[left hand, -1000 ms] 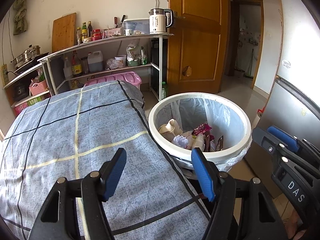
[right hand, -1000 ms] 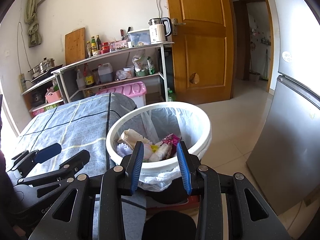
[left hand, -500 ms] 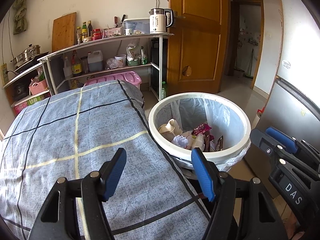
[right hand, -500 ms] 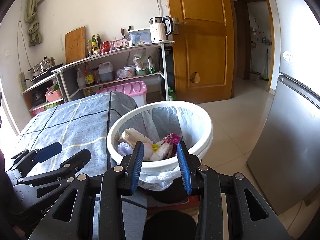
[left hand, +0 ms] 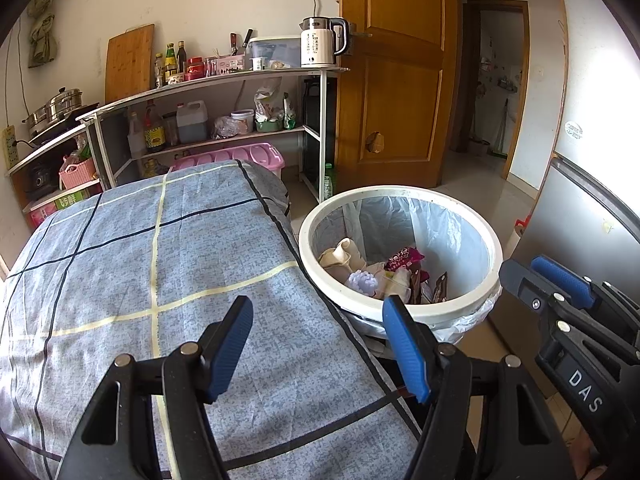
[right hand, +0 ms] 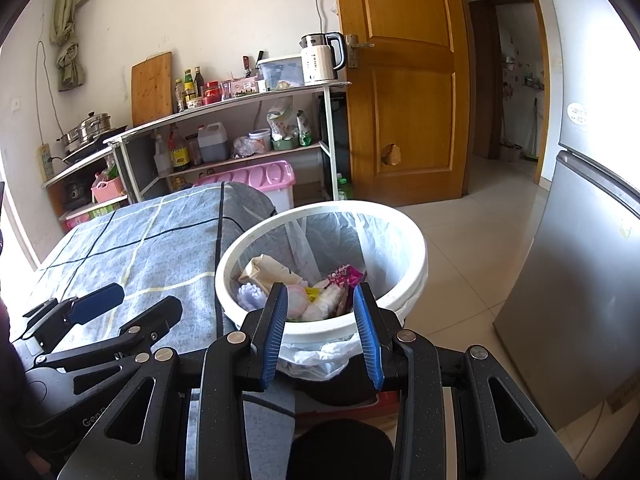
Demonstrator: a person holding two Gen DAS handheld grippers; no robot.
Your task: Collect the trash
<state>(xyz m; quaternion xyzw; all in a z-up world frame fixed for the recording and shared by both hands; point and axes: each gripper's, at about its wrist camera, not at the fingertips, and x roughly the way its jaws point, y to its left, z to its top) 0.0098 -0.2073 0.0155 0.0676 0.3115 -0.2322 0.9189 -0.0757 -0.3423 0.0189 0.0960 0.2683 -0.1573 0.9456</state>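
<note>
Right at the bottom of the left wrist view the left gripper (left hand: 318,346) has its blue pads spread wide with nothing between them, hanging over the blue checked cloth (left hand: 132,276) that fills the lower left of the frame. In the right wrist view the right gripper (right hand: 322,334) sits bottom centre, pads parted too but with a narrower gap, also empty, lined up on the near rim of the white trash bin (right hand: 404,292). In the left view the same trash bin (left hand: 404,312) is centre right, just past the cloth's edge and touching or nearly touching it, can't tell which. It's got a clear plastic liner (right hand: 316,356) folded over the rim, and the trash (right hand: 320,300) is already down inside: crumpled beige paper, a purple ribbed thing, a few pink and dark wrappers. On the right edge there's a grey fridge (right hand: 580,300). Further back, a pink storage box (left hand: 236,156), then metal shelves (left hand: 224,84) with bottles and a white kettle (left hand: 320,42) upper centre, and a wooden door (left hand: 394,76) behind.
</note>
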